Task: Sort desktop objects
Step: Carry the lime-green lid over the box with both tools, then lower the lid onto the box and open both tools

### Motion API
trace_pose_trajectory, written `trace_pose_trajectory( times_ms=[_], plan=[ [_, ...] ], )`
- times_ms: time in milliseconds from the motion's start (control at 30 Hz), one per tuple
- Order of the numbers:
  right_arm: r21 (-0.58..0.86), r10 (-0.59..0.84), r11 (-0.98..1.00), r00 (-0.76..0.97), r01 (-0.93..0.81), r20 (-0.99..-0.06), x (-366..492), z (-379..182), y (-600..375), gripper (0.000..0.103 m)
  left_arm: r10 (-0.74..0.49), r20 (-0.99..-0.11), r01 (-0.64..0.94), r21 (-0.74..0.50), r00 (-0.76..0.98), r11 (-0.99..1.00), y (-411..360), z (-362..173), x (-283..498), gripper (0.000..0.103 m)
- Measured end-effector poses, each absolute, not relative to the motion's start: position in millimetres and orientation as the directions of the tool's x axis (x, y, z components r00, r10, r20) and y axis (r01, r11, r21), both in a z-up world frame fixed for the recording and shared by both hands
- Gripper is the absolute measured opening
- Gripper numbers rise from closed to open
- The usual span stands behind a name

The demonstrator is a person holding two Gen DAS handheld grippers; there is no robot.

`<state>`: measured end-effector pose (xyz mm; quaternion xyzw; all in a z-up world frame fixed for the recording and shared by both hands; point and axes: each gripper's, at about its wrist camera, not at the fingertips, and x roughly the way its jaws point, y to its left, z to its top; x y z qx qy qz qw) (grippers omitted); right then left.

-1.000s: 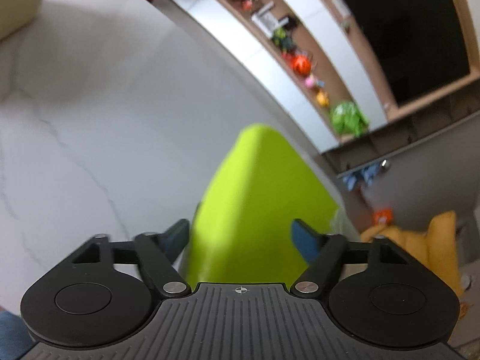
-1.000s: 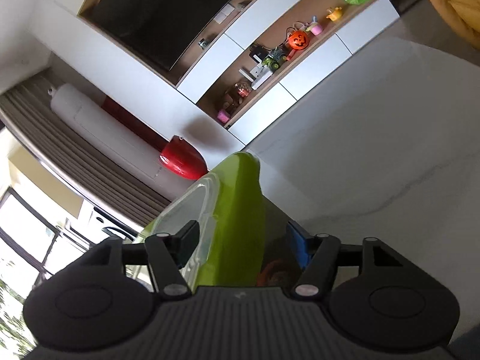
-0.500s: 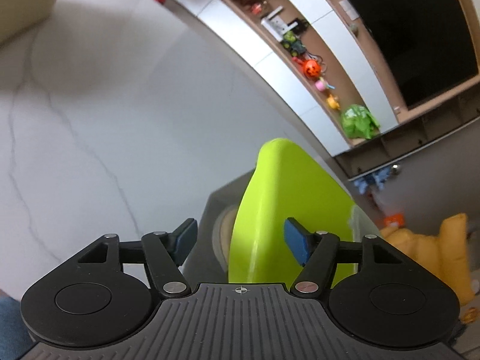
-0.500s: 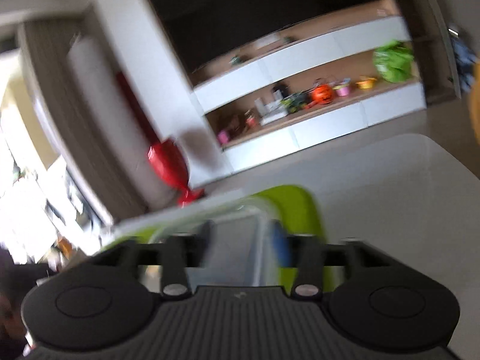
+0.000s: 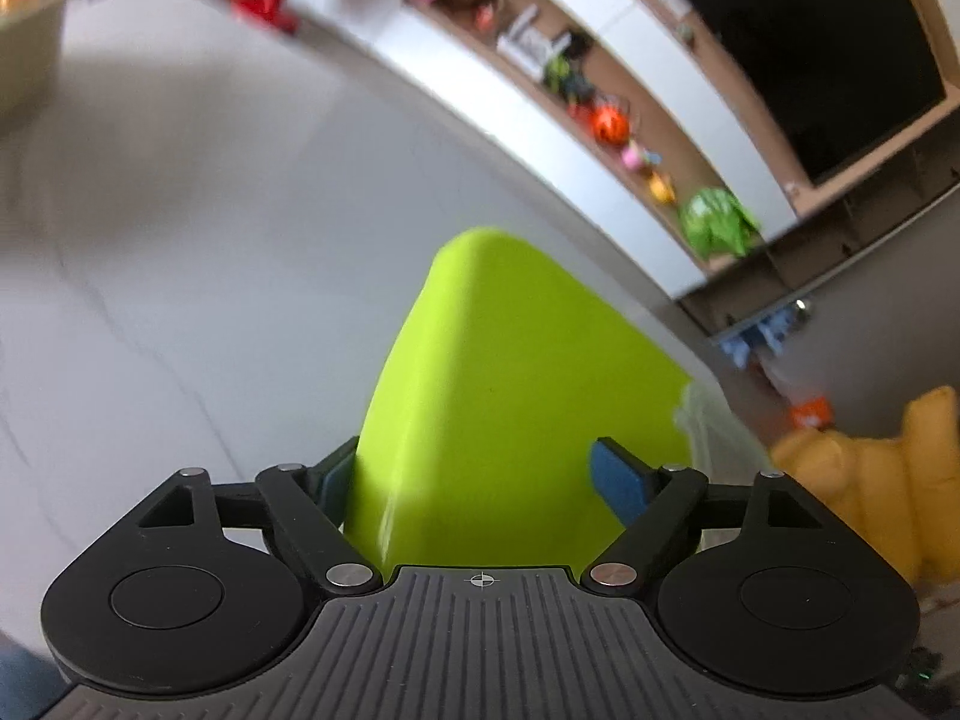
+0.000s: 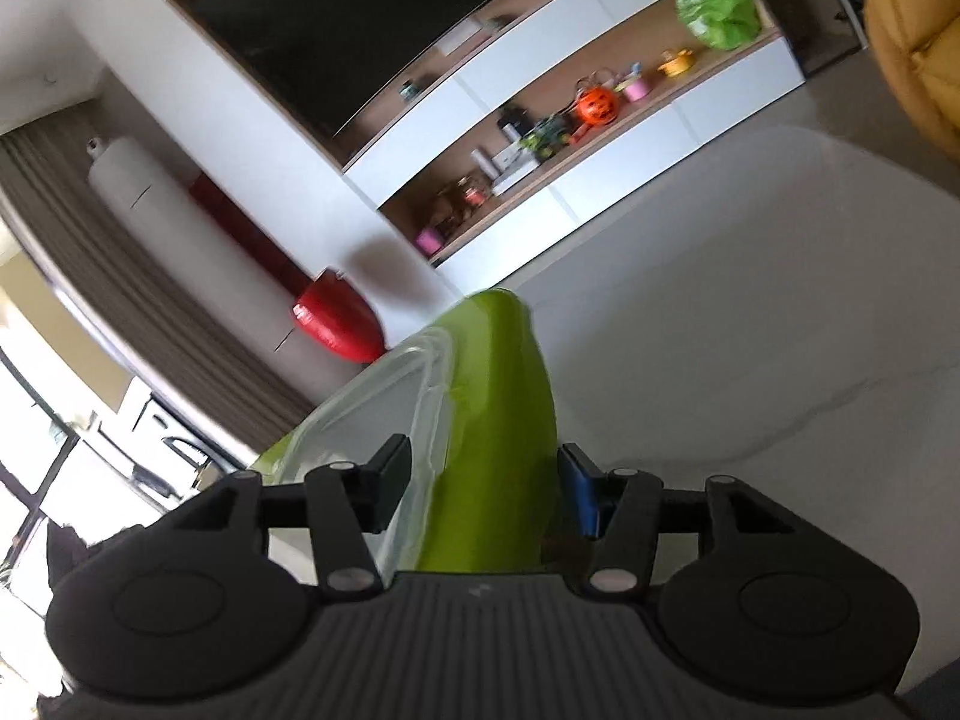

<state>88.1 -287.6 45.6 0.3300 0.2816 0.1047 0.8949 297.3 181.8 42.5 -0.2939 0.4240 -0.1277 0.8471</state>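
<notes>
Lime-green container lid [image 5: 516,396] stood between both pairs of jaws, long edge running away over the white desk [image 5: 198,252]. Left hand-held gripper [image 5: 480,474] was opening, right pad clear of it. Right hand-held gripper [image 6: 486,480] was closing across the lid rim and clear container wall [image 6: 384,396]; contact uncertain.

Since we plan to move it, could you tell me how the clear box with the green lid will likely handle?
The clear box looks like thin-walled plastic, so it is probably light and may flex if squeezed. The green lid is smooth and glossy, so it may slip. Its contents are hidden, so the weight stays uncertain.
</notes>
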Motion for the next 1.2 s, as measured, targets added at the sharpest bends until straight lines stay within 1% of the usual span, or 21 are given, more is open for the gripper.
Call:
trace_pose_trajectory(
  times_ms=[33,100,200,333,467,667,733,867,933,1000,1100,1200],
  plan=[
    [0.622,0.363,0.783,0.824,-0.017,-0.434,87.3,47.4,-281.9,0.049,-0.470,-0.640,-0.031,-0.610,0.608,0.791,185.5,42.3,300.4,0.083],
    [0.564,0.337,0.825,0.837,-0.042,-0.431,85.0,52.4,-269.7,0.048,-0.473,-0.657,-0.052,-0.614,0.588,0.788,189.8,35.5,301.9,0.085],
    [0.518,0.314,0.853,0.849,-0.056,-0.425,75.6,57.7,-259.1,0.048,-0.502,-0.647,-0.074,-0.652,0.574,0.755,194.2,22.0,303.3,0.086],
    [0.495,0.312,0.868,0.816,-0.037,-0.487,71.6,61.1,-258.0,0.047,-0.514,-0.634,-0.052,-0.657,0.578,0.752,198.3,18.8,289.7,0.086],
    [0.486,0.308,0.873,0.819,-0.041,-0.484,64.3,64.1,-256.8,0.047,-0.529,-0.627,-0.050,-0.670,0.571,0.741,194.5,15.5,297.2,0.086],
    [0.545,0.287,0.838,0.837,0.015,-0.465,69.1,58.5,-265.6,0.048,-0.521,-0.629,-0.020,-0.648,0.577,0.761,179.8,17.7,302.3,0.091],
    [0.563,0.295,0.826,0.834,0.022,-0.466,67.9,56.0,-266.5,0.049,-0.521,-0.624,-0.021,-0.652,0.583,0.758,179.3,17.6,301.0,0.091],
    [0.545,0.306,0.839,0.819,0.010,-0.485,60.6,57.6,-264.1,0.051,-0.521,-0.615,-0.054,-0.675,0.593,0.735,190.1,14.1,285.6,0.089],
    [0.537,0.308,0.843,0.814,0.006,-0.493,55.2,58.1,-263.5,0.054,-0.478,-0.614,-0.093,-0.669,0.628,0.737,198.6,18.0,273.6,0.090],
    [0.520,0.267,0.854,0.832,0.030,-0.486,49.1,60.5,-265.2,0.054,-0.410,-0.604,-0.131,-0.654,0.683,0.746,207.5,26.3,254.6,0.091],
    [0.470,0.172,0.880,0.884,0.060,-0.434,27.2,69.2,-259.1,0.054,-0.299,-0.566,-0.150,-0.613,0.768,0.775,214.4,45.0,210.1,0.093],
    [0.464,0.192,0.886,0.914,-0.004,-0.358,6.8,81.2,-253.7,0.054,-0.239,-0.540,-0.102,-0.527,0.807,0.844,198.6,65.8,163.7,0.093]
  ],
)
